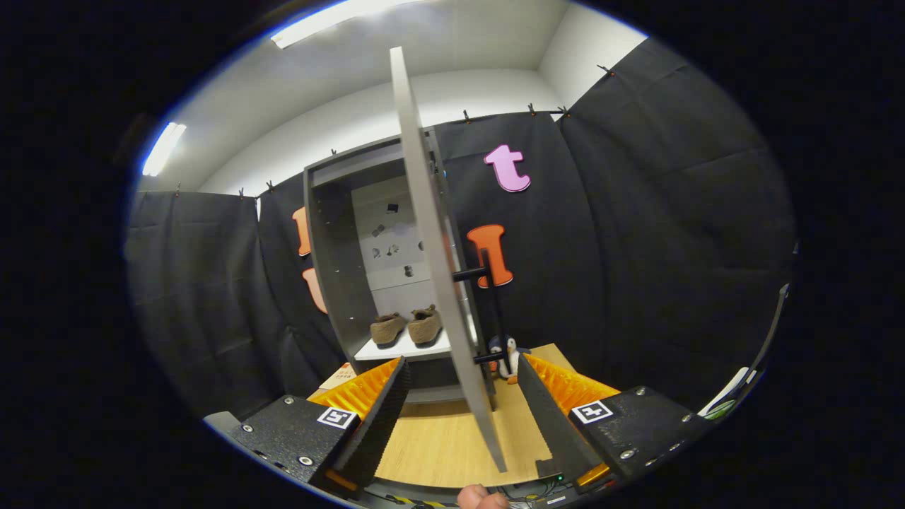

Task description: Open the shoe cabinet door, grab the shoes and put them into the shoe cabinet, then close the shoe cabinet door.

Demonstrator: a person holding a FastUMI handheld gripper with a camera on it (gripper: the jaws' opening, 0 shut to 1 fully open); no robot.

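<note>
claw (463, 406) spread wide around the open cabinet door's (438, 268) edge, shoes (406, 326) on shelf beyond.

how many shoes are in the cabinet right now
2. Both brown shoes sit side by side on the white shelf inside the shoe cabinet: one nearer the cabinet's side wall, the other against the open door's edge, which may hide more. The claw is open.

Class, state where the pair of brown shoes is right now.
In the gripper view, the brown shoes sit side by side on the white shelf inside the open cabinet, beyond the open gripper, left of the door.
</note>
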